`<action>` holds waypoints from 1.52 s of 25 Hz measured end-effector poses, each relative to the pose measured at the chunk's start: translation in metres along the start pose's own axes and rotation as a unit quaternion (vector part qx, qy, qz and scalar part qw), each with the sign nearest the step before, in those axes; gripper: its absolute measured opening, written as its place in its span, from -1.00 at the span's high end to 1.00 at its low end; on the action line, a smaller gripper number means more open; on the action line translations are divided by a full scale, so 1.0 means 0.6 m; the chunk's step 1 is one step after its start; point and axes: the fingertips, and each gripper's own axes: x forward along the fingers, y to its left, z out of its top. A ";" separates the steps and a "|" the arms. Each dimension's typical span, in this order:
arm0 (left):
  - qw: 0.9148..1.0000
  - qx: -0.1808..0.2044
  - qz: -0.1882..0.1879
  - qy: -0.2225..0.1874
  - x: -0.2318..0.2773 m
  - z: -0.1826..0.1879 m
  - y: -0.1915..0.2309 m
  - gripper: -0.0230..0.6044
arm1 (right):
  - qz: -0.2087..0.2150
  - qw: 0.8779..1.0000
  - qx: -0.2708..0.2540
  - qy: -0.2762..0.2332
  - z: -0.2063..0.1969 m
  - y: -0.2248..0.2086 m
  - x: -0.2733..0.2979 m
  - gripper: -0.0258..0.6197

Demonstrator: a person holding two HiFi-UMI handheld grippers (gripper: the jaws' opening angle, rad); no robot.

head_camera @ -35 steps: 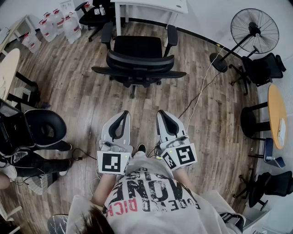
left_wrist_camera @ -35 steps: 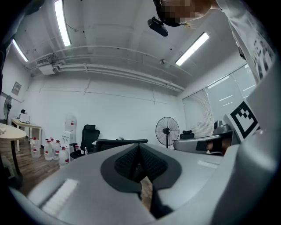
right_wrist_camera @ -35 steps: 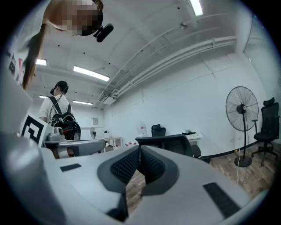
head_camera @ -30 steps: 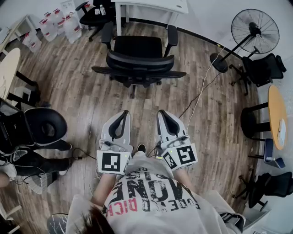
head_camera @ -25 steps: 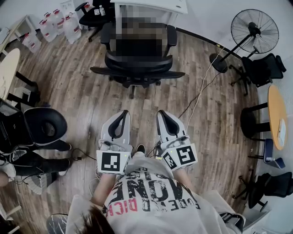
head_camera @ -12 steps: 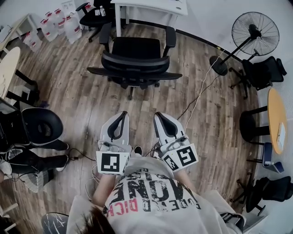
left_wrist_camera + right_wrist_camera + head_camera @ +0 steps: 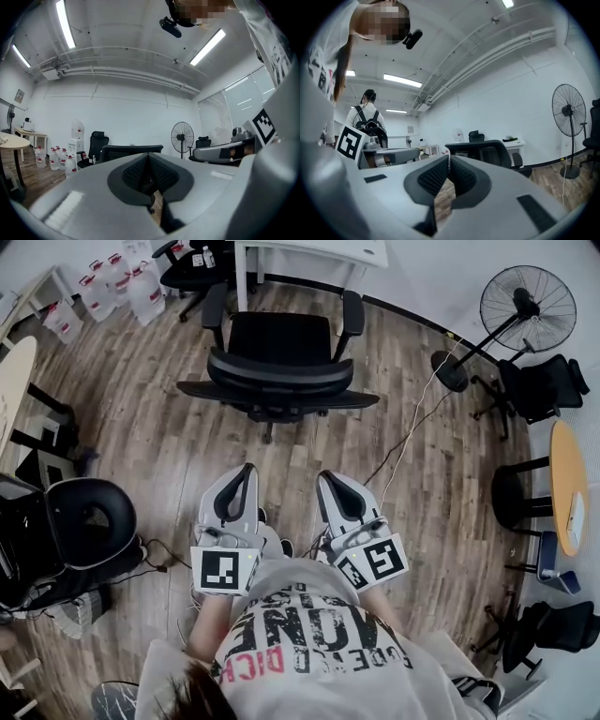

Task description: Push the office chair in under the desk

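Both grippers are up and level: the left gripper [image 7: 246, 469] has its jaws pressed together with nothing between them, and the right gripper [image 7: 326, 478] is closed the same way, empty too. The office chair [image 7: 281, 362] stands just in front of the desk [image 7: 314, 251], seat facing it and backrest turned away from it, and seems to be just short of the desk's edge, though the steep angle makes that hard to judge. Both grippers sit well back from the desk, beyond the chair and not touching it. A fan [image 7: 528, 304] stands right of the desk, water bottles [image 7: 141, 287] left of it.
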 end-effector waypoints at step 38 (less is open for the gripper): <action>0.996 0.000 -0.069 0.057 0.208 -0.035 0.141 0.89 | -0.076 0.995 0.000 0.057 -0.017 -0.149 0.210 0.85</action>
